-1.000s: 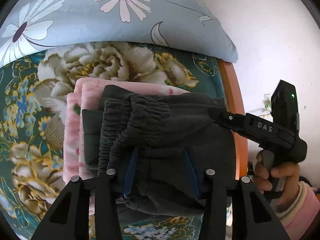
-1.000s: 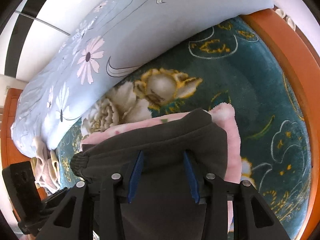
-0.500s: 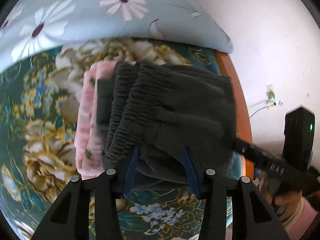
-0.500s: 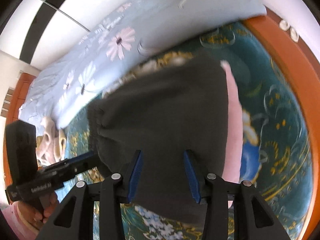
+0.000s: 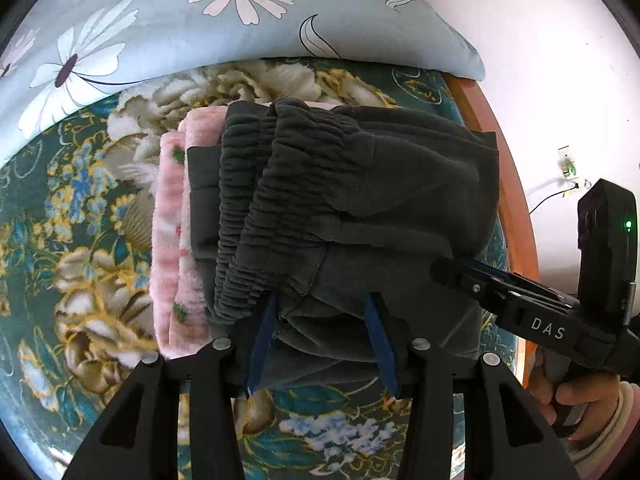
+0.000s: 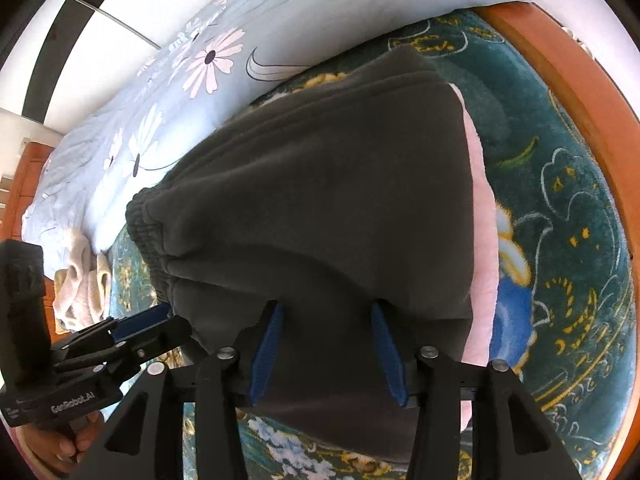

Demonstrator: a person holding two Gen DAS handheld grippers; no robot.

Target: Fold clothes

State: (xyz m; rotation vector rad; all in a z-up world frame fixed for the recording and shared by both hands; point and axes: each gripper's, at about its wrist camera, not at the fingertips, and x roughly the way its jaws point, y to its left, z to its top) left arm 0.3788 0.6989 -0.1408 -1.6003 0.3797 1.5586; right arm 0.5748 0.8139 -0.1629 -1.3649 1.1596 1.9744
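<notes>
Your dark grey trousers (image 5: 360,208) now sit folded on top of the pink fleece garment (image 5: 172,240), square on the floral bed cover (image 5: 80,280), just below the pale blue flowered quilt (image 5: 200,20). Half a second ago the bundle was blurred and tilted, with the far edge riding up. Now it is sharp and flat, so the stack has come to rest. A second ago the left gripper's (image 5: 320,340) blue pads were buried in the near hem; now they stand spread either side of it, cloth lying between them but not pinched.

The right gripper (image 6: 326,354) reads the same from its own camera — fingers apart, hem between them, nothing clamped. From the left camera its tips sit against the right edge of the trousers, too close together there for you to judge.

My reading: the bundle has been set down and let go. The elastic waistband (image 5: 256,220) lies gathered on the left, a little bunched — whether you want one more tidy-up, the pictures do not settle.
</notes>
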